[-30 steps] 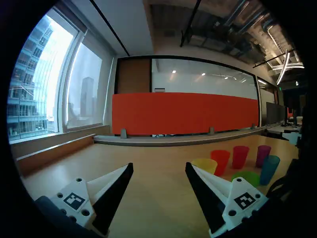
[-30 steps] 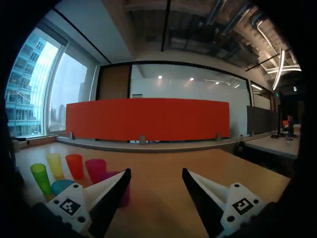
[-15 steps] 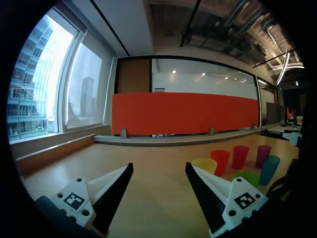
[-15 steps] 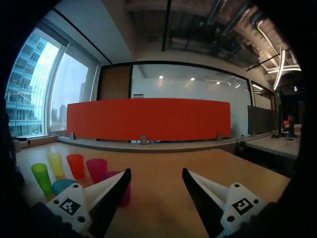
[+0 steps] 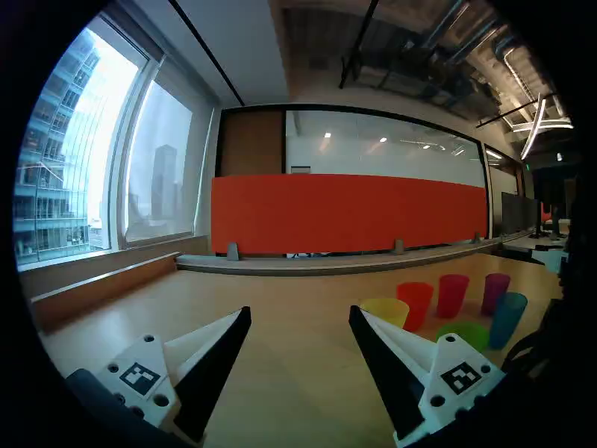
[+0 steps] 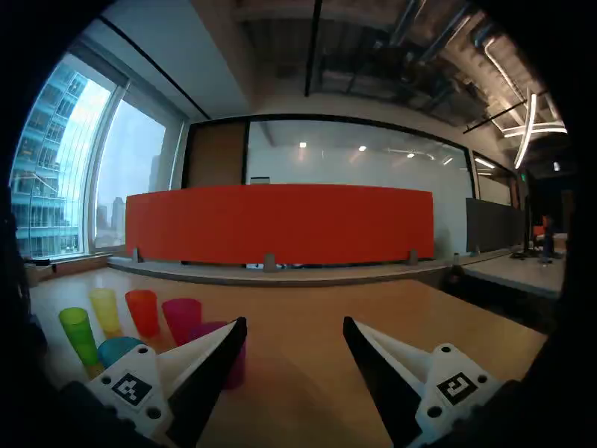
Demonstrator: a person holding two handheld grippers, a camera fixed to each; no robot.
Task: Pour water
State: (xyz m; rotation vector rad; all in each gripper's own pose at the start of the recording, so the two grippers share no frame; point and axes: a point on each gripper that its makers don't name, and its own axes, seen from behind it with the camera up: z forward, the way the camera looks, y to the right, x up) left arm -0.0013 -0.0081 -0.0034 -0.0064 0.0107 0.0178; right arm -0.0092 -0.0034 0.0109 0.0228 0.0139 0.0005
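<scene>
Standing around: a tall window [image 5: 74, 172] filled the left of the left gripper view, and an orange divider panel [image 5: 343, 213] ran along the far edge of the wooden table [image 5: 298, 366].
Cups, left gripper view: the yellow cup [image 5: 385, 310], red cup [image 5: 415, 299], pink cup [image 5: 453, 293], green cup [image 5: 463, 334], purple cup [image 5: 495, 290] and teal cup [image 5: 508, 317] stood clustered on the table, to the right of the fingers.
In the way: in the right gripper view the cups sat at lower left, and that gripper's left finger hid part of the purple cup.
Change: nothing had visibly moved since a second before.
Left hand-held gripper [image 5: 298, 310]: spread wide, empty, over bare table.
Right hand-held gripper [image 6: 294, 321]: spread wide, empty, over bare table.
</scene>
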